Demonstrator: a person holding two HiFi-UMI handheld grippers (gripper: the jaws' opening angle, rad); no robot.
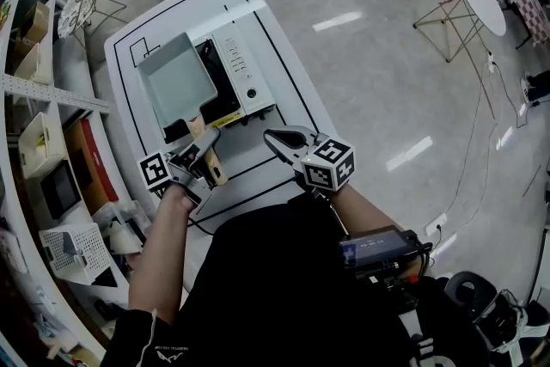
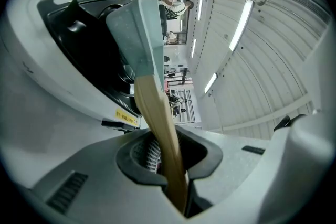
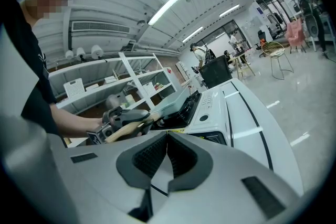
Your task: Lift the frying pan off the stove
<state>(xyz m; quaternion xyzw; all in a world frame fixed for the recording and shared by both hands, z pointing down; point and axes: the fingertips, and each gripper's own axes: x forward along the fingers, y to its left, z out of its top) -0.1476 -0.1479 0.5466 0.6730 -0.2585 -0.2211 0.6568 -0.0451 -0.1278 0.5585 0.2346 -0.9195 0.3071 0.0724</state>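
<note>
A white tabletop [image 1: 292,90] marked with black lines carries a white portable stove [image 1: 245,73]. A grey rectangular frying pan [image 1: 176,82] lies over the stove's burner side. Its wooden handle [image 2: 163,128] points toward the person. No view shows whether the pan's base rests on the burner grate.

The left gripper [image 1: 204,146] has its fingers clamped on the handle, partway along its length. The end of the handle is hidden inside the gripper. The right gripper [image 1: 271,136] is just beside it, over the tabletop near the stove's front corner. Its fingers are together with nothing between them.

A yellow label [image 2: 126,117] sits on the stove's front edge, and its small dark print is too fine to read. The stove's control panel [image 1: 236,60] has a round knob and rows of tiny markings, also unreadable. Each gripper bears a marker cube [image 1: 328,163] with black-and-white square patterns.

Shelves [image 1: 51,142] with bins stand along the left, distorted by the wide lens. The person's face is blurred in the right gripper view. A small white logo on the dark shirt is cut off at the bottom edge of the head view.
</note>
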